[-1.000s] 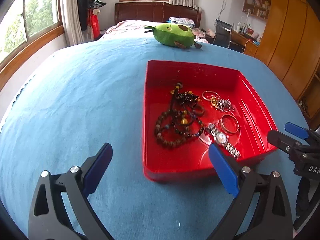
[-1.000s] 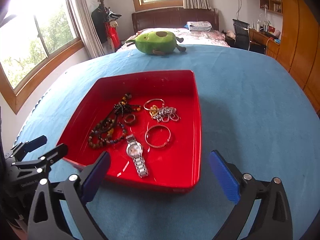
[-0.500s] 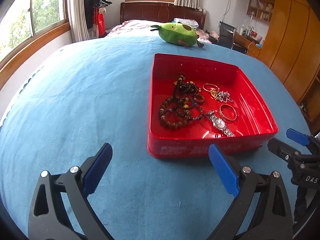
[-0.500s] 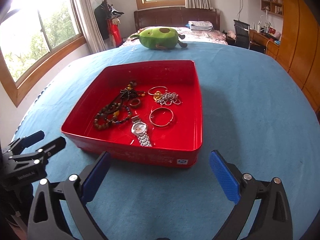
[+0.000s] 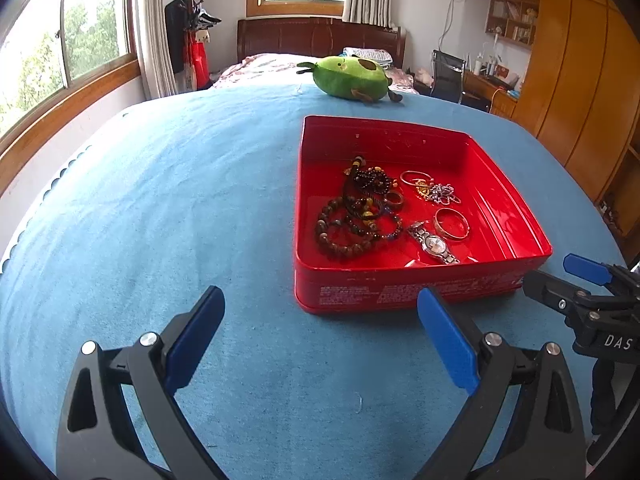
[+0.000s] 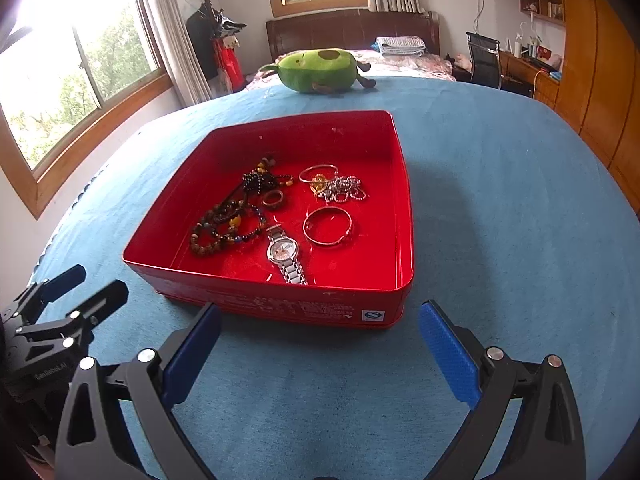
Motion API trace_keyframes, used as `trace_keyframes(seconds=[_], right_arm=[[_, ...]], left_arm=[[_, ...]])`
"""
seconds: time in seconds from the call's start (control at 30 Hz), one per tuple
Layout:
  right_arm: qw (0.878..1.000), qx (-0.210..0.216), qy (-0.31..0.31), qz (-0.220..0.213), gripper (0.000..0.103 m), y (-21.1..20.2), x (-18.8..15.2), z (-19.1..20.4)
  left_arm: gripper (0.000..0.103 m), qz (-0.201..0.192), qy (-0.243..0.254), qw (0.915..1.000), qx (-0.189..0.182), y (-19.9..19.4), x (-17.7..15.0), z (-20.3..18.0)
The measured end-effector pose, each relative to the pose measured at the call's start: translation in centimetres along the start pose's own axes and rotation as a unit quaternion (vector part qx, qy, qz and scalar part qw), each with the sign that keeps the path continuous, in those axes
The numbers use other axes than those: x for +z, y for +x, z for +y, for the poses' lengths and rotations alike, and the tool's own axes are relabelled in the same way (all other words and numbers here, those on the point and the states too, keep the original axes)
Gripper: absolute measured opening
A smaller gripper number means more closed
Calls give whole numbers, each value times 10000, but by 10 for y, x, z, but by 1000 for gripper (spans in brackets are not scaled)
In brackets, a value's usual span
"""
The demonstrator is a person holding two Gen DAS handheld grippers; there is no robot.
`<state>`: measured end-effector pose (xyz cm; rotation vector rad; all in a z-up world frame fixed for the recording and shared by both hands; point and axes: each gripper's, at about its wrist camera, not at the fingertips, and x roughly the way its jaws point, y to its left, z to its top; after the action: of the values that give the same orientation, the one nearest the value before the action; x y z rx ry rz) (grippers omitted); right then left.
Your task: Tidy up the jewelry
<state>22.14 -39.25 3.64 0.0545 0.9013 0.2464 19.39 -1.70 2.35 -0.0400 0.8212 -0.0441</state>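
Observation:
A red tin tray (image 5: 408, 292) (image 6: 280, 304) stands on the blue cloth. It holds dark bead bracelets (image 5: 352, 224) (image 6: 224, 224), a silver watch (image 5: 434, 244) (image 6: 285, 254), a metal bangle (image 5: 451, 223) (image 6: 327, 225), a silver chain (image 5: 442, 194) (image 6: 344, 190), a thin bangle (image 6: 318, 173) and a ring (image 6: 273, 199). My left gripper (image 5: 320, 340) is open and empty, short of the tray's near left corner. My right gripper (image 6: 320, 344) is open and empty, just short of the tray's near wall. Each gripper shows at the edge of the other's view.
A green avocado plush (image 5: 352, 78) (image 6: 318, 70) lies at the far edge of the blue cloth (image 5: 160, 200). Beyond are a bed, windows on the left, a desk chair (image 5: 448, 76) and wooden wardrobes on the right.
Both grippers have pulled back and lowered away from the tray, which now looks farther off and is seen more from the side. Both stay open. The jewelry has not moved.

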Motion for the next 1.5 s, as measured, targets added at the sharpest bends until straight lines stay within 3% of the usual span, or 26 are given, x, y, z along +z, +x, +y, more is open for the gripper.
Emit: trace_keyframes(seconds=[1.5], right_arm=[[9999, 91, -75, 66, 99, 5, -5, 5]], left_arm=[[96, 52, -17, 10000, 28, 7, 0, 3]])
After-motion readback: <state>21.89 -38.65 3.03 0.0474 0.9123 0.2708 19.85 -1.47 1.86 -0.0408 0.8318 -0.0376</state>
